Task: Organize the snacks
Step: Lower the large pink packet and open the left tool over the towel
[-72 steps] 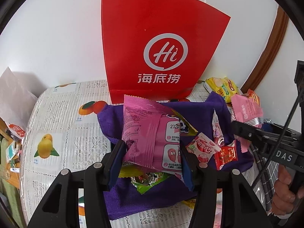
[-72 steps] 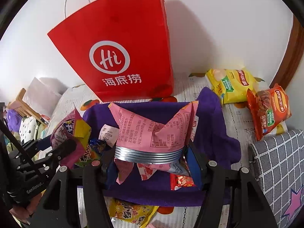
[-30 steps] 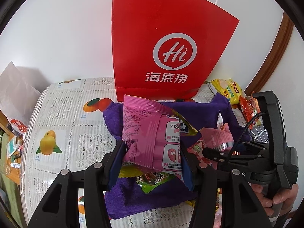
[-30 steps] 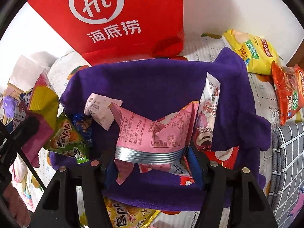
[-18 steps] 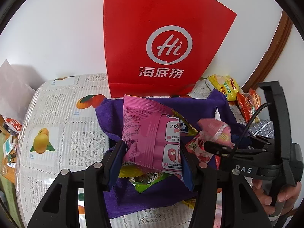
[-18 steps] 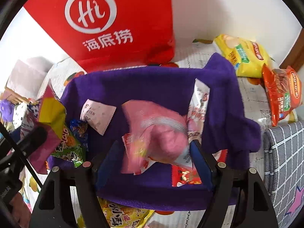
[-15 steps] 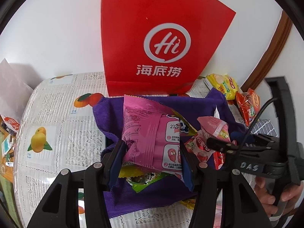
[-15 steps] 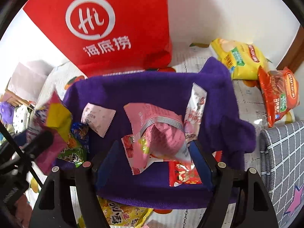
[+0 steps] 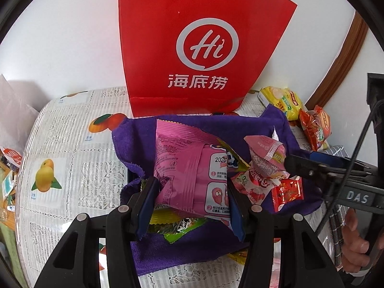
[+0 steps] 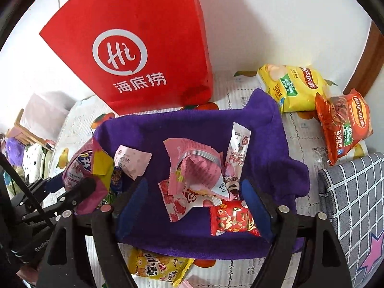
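Observation:
My left gripper (image 9: 192, 204) is shut on a large pink snack bag (image 9: 189, 168) and holds it above a purple cloth (image 9: 199, 127). It also shows at the left of the right wrist view (image 10: 84, 168). My right gripper (image 10: 194, 206) is open and empty over the cloth (image 10: 182, 129). A crumpled pink packet (image 10: 194, 165) lies on the cloth just ahead of its fingers, on top of other small packets. In the left wrist view that packet (image 9: 264, 153) sits by the right gripper's fingertip (image 9: 292, 163).
A red paper bag (image 10: 144, 48) stands against the wall behind the cloth. Yellow (image 10: 292, 84) and orange (image 10: 343, 124) chip bags lie at the right. A red packet (image 10: 232, 218) and a long white packet (image 10: 237, 148) lie on the cloth. A grey checked cloth (image 10: 355, 204) is far right.
My right gripper opened and let go of the pink packet, which now lies on the cloth. The gripper drew back a little. My left gripper still holds the pink bag.

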A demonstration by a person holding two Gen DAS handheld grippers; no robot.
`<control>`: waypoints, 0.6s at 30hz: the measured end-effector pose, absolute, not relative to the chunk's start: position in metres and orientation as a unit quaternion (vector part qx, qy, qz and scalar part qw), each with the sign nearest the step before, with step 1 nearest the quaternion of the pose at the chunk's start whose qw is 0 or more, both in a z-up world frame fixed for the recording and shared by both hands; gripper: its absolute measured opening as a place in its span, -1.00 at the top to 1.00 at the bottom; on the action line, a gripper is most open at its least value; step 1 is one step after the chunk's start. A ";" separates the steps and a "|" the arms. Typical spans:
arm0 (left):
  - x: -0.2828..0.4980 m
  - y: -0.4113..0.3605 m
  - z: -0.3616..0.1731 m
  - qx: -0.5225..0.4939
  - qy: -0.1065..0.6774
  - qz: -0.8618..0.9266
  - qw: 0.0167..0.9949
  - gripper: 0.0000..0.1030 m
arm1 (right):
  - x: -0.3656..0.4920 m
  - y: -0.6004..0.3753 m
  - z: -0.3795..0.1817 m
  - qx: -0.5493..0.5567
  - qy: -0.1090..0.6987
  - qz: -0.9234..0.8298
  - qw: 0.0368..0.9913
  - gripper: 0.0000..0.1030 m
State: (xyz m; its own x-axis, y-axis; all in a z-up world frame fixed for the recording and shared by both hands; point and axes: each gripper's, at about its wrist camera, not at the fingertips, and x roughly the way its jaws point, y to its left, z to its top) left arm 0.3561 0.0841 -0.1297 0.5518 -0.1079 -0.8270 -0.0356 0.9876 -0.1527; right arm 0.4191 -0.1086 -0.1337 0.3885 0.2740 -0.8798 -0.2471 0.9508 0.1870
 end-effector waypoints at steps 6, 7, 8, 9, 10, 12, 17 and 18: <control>0.358 0.083 -0.134 -0.072 0.477 -0.019 0.876 0.00 | 0.417 -0.112 -0.130 0.010 0.521 0.151 0.840 -0.61; 0.358 0.083 -0.135 -0.071 0.477 -0.018 0.876 0.00 | 0.417 -0.112 -0.129 0.009 0.521 0.151 0.840 -0.62; 0.358 0.083 -0.135 -0.071 0.478 -0.017 0.876 0.00 | 0.416 -0.112 -0.129 0.008 0.520 0.152 0.840 -0.62; 0.358 0.083 -0.135 -0.071 0.478 -0.017 0.876 0.00 | 0.416 -0.112 -0.129 0.007 0.520 0.152 0.840 -0.63; 0.358 0.084 -0.135 -0.072 0.478 -0.017 0.875 0.00 | 0.416 -0.113 -0.129 0.007 0.520 0.152 0.841 -0.63; 0.358 0.083 -0.135 -0.072 0.480 -0.019 0.874 -0.01 | 0.416 -0.113 -0.128 0.010 0.519 0.153 0.841 -0.63; 0.359 0.081 -0.135 -0.067 0.480 -0.022 0.875 -0.02 | 0.417 -0.116 -0.126 0.024 0.518 0.152 0.841 -0.63; 0.359 0.081 -0.136 -0.066 0.480 -0.020 0.874 -0.02 | 0.417 -0.117 -0.126 0.026 0.518 0.152 0.841 -0.63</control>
State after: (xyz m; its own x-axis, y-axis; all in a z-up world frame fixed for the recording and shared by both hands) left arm 0.3589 0.0812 -0.1357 0.5380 -0.0993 -0.8371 -0.0278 0.9904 -0.1354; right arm 0.4174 -0.1167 -0.1258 0.4172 0.2826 -0.8637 -0.2289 0.9524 0.2011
